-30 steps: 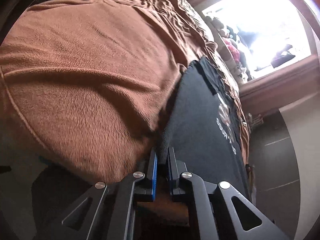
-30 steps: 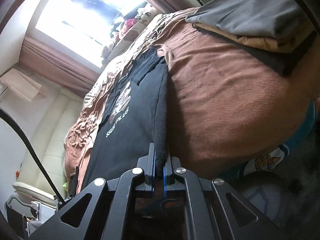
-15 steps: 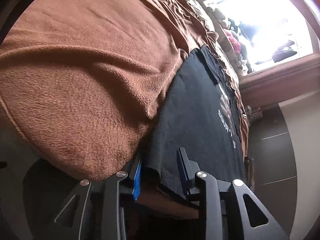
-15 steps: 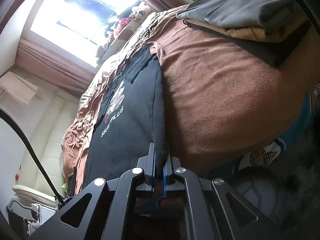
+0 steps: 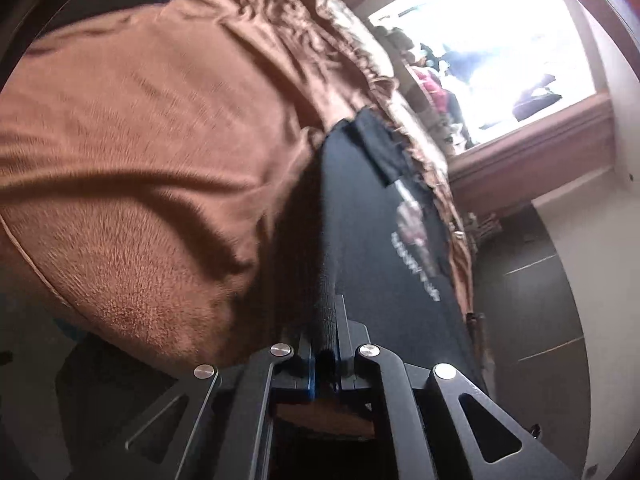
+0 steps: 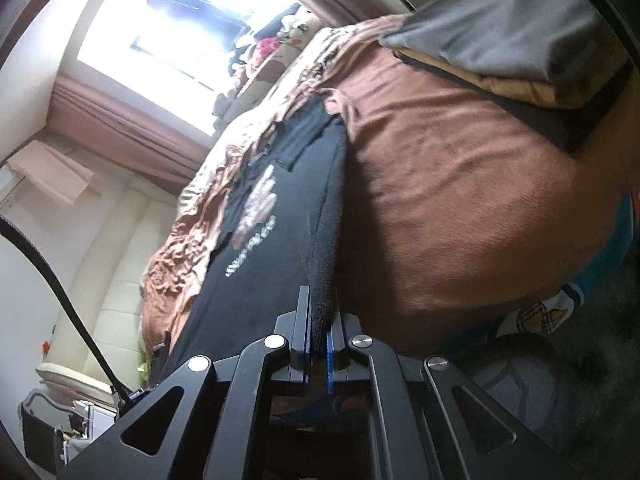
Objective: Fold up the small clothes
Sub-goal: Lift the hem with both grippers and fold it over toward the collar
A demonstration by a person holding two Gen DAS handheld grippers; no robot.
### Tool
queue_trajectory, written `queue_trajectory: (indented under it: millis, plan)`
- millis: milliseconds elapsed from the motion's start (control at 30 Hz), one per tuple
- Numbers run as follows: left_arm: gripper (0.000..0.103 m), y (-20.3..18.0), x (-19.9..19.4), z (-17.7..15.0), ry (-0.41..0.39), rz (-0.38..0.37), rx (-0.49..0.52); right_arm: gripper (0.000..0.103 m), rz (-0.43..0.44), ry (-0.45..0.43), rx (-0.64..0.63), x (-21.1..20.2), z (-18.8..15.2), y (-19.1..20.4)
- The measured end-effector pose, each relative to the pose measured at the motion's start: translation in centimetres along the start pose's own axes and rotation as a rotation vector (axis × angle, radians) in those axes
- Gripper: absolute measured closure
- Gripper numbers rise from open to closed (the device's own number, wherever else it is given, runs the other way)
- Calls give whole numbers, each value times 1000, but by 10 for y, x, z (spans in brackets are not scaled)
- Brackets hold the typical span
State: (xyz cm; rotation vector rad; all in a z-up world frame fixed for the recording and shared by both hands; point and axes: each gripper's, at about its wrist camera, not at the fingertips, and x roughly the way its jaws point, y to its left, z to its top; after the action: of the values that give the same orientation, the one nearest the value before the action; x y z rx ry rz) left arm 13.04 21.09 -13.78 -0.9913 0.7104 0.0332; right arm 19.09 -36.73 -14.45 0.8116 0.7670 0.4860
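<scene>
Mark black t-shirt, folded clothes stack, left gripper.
black t-shirt (image 6: 280, 264): right wrist view, flat front below the print.
folded clothes stack (image 6: 500, 36): right wrist view, grey top garment.
left gripper (image 5: 325, 344): left wrist view, between fingertips, shut on shirt hem.

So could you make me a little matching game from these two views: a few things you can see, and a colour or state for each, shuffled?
Things:
1. T-shirt
2. blanket
3. top garment of the folded stack
4. left gripper

Colour or state:
A. grey
B. black with a printed front
C. shut on a bunched fabric edge
D. brown and fuzzy

Pairs: 1-B, 2-D, 3-A, 4-C
</scene>
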Motion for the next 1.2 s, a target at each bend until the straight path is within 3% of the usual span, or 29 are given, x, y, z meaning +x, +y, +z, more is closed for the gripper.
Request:
queue_trajectory:
  millis: [267,733,1200]
  plan:
    - [98,-22,-46,-1,-48,-47,27,102,18,-53,-20,-41,0,5]
    - [100,-27,-137,-53,-119,-78,56,101,48,-55,-64,-99,-21,7]
    - [101,-7,-166,-94,-135,-81,42,102,59,-66,-105,-127,-39,2]
